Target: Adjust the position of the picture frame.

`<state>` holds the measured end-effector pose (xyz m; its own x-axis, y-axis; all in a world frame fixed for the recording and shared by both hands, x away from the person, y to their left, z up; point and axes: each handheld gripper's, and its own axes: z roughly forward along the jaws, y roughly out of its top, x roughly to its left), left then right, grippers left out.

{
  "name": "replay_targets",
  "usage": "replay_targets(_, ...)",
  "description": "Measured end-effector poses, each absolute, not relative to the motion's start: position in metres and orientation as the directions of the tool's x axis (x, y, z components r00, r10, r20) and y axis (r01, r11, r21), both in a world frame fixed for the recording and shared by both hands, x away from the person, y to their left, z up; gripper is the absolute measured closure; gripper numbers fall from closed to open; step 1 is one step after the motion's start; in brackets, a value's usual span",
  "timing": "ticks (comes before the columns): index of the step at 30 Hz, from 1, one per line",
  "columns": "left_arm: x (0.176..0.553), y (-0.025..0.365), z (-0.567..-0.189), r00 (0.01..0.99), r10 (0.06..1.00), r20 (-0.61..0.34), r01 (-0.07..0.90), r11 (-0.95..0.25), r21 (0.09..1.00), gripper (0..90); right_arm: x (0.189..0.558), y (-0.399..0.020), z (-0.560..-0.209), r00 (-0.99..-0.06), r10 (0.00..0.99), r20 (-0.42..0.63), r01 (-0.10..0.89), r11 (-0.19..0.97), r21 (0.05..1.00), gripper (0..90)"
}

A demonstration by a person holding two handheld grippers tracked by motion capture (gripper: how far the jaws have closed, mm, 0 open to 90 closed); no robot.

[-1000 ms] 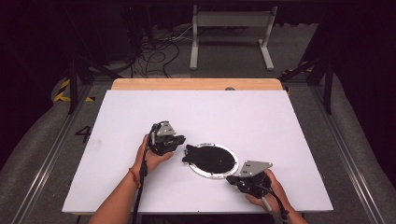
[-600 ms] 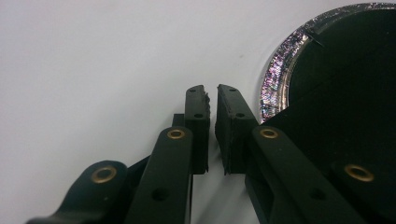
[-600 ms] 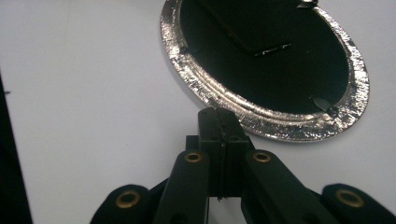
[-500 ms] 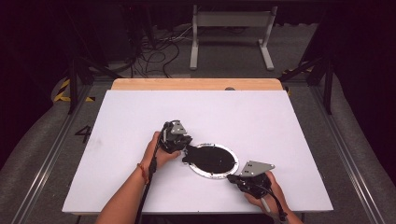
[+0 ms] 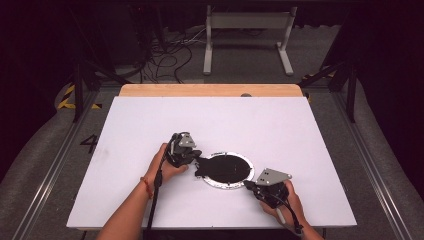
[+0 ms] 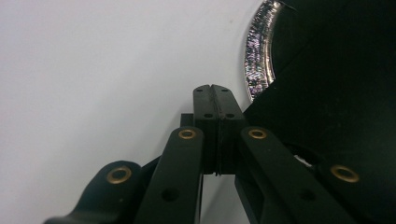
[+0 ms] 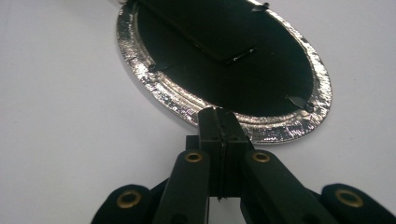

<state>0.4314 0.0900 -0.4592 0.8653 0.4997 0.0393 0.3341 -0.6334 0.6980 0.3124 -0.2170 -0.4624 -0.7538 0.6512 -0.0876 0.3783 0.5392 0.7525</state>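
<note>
An oval picture frame [image 5: 226, 170] lies face down on the white table [image 5: 310, 135], black backing up, with a glittery silver rim [image 7: 163, 95]. A black stand flap [image 5: 202, 167] juts out at its left end. My left gripper [image 5: 195, 156] is shut just left of the frame, its tips [image 6: 215, 89] beside the silver rim [image 6: 256, 60] with nothing between them. My right gripper [image 5: 248, 185] is shut at the frame's near right edge, its tips [image 7: 218, 113] over the rim. Small black clips [image 7: 298, 102] hold the backing [image 7: 224, 70].
The white table top has bare room to the left, right and behind the frame. A wooden strip [image 5: 210, 90] runs along its far edge. Beyond it are cables and a metal stand [image 5: 247, 30] on the dark floor.
My left gripper has moved right, from a little left of the frame up to its left end by the stand flap. The right gripper has stayed at the near right rim.
</note>
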Motion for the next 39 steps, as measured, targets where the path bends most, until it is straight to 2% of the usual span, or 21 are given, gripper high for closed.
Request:
replay_targets(12,0.412,0.099,-0.458,0.882,0.471,0.018,0.335,-0.654,0.678,90.0,0.325,-0.22,-0.461,-0.741,0.665,-0.095,0.392,0.543,0.743,90.0)
replay_targets(16,0.405,0.103,-0.457,0.884,0.468,0.003,0.347,-0.659,0.667,90.0,0.33,-0.218,-0.461,-0.722,0.684,-0.104,0.4,0.536,0.744,90.0)
replay_targets(19,0.398,0.104,-0.456,0.888,0.458,0.03,0.325,-0.673,0.665,90.0,0.336,-0.215,-0.461,-0.702,0.706,-0.096,0.416,0.516,0.749,90.0)
replay_targets(23,0.389,0.108,-0.457,0.89,0.456,0.006,0.336,-0.664,0.669,90.0,0.34,-0.209,-0.461,-0.681,0.722,-0.123,0.418,0.521,0.744,90.0)
replay_targets(30,0.378,0.105,-0.459,0.878,0.478,0.004,0.347,-0.644,0.682,88.2,0.329,-0.208,-0.457,-0.732,0.677,-0.069,0.418,0.528,0.739,90.0)
replay_targets(37,0.372,0.106,-0.459,0.884,0.467,-0.003,0.345,-0.648,0.679,90.0,0.324,-0.201,-0.461,-0.75,0.657,-0.077,0.395,0.538,0.744,90.0)
replay_targets(39,0.371,0.107,-0.46,0.882,0.471,-0.014,0.352,-0.639,0.684,90.0,0.323,-0.2,-0.463,-0.749,0.653,-0.109,0.372,0.551,0.747,90.0)
